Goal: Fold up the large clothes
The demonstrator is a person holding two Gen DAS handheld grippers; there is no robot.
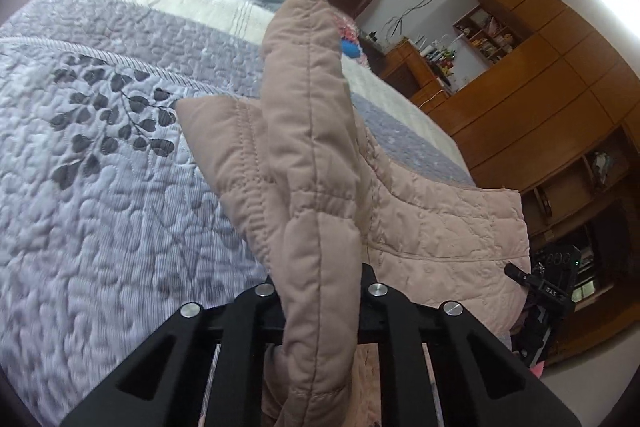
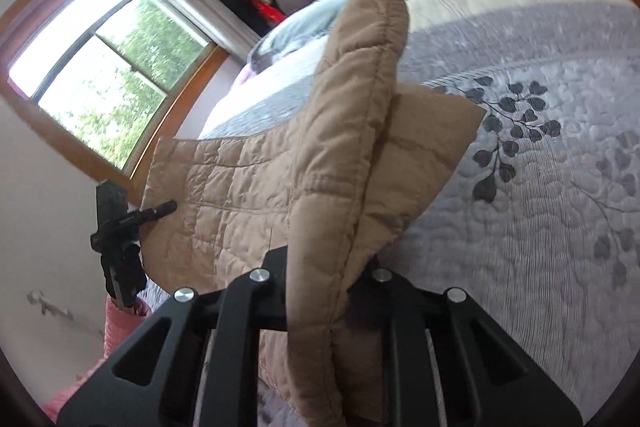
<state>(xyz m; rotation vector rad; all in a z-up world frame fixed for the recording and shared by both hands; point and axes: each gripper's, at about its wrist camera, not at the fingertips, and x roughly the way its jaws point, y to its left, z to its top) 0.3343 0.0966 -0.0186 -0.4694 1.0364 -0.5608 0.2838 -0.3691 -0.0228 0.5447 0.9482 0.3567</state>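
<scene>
A quilted beige jacket (image 1: 420,211) hangs lifted above a grey leaf-patterned bedspread (image 1: 100,167). The left gripper (image 1: 320,291) is clamped tight on one folded edge, the right gripper (image 2: 320,279) on another. Each pinched fold stands upward from the jaws; the jacket's length stretches between them.

Each hand-held gripper, left (image 1: 320,291) and right (image 2: 320,283), clamps quilted fabric.

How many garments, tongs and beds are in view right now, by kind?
Quilted beige jacket: 1
Tongs: 2, the left tongs and the right tongs, each clamped on a fold of the jacket
Bed with grey leaf-print quilt: 1
Total: 4
</scene>
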